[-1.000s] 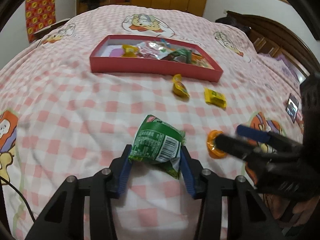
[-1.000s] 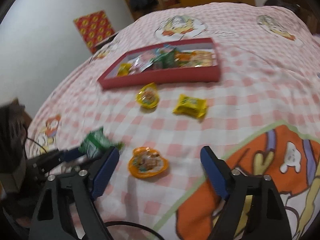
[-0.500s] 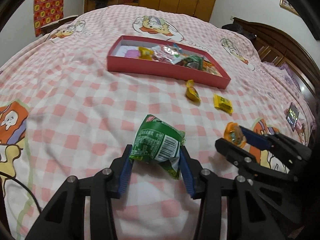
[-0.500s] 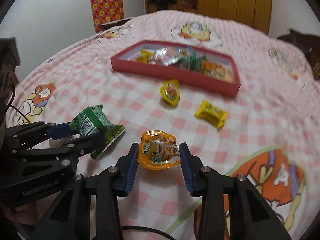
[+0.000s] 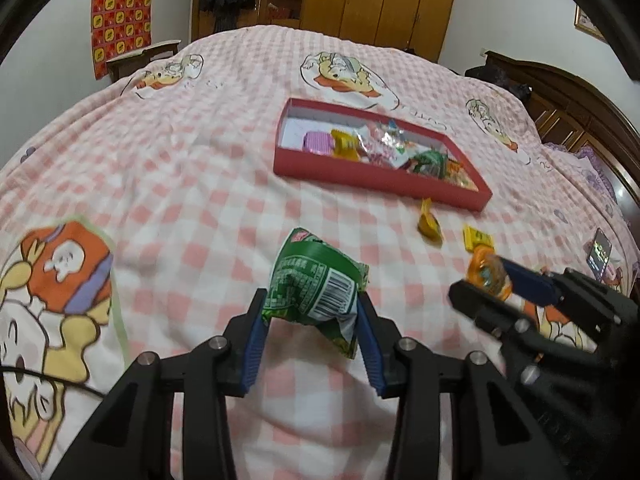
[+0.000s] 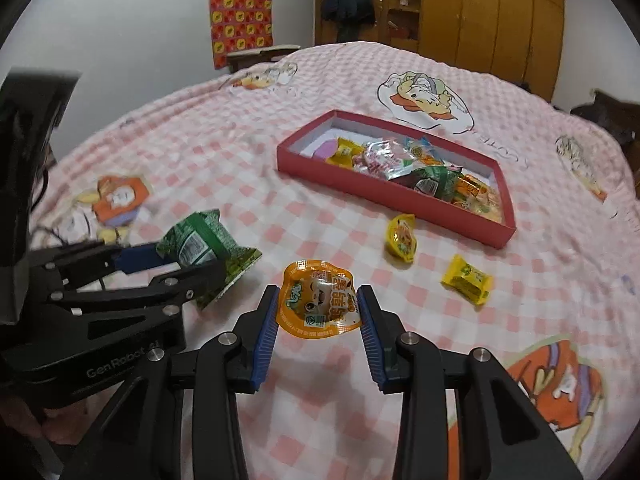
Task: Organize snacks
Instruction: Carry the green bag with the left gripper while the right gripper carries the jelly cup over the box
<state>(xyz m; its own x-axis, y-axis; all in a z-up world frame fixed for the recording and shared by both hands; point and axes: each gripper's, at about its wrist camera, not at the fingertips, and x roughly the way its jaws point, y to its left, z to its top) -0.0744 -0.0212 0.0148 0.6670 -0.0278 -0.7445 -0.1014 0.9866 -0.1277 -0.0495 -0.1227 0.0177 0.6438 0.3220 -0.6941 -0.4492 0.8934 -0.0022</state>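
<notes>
A pink-checked bedspread (image 5: 192, 184) with cartoon prints covers the bed. Toward 12 o'clock from both claws sits a shallow red tray (image 6: 384, 194) holding a heap of wrapped snacks along its middle and right end. On the cover just this side of the tray lie a yellow jelly cup (image 6: 402, 238) on its side and, at about 4 o'clock from it, a small yellow packet (image 6: 466, 278); the two are near each other but apart. A phone (image 5: 598, 254) with a lit screen lies at the far right of the left wrist view. Wooden wardrobes (image 6: 492, 12) stand behind the bed at 12 o'clock, and a red-and-yellow patterned hanging (image 5: 120, 26) is on the wall at 11 o'clock. Nothing lies on the cover between the claws and the tray's near wall.

The left claw (image 5: 312, 320) is narrowly set, its blue pads pressing both sides of a green snack bag (image 5: 316, 292), and its jaws are closing a little more on it. The right claw (image 6: 318, 312) grips an orange jelly cup (image 6: 320, 304) by its rim, label facing the camera.

Both claws point down at a slant over the bed, side by side, the right one at 3 o'clock of the left, with both snacks lifted clear of the cover.
</notes>
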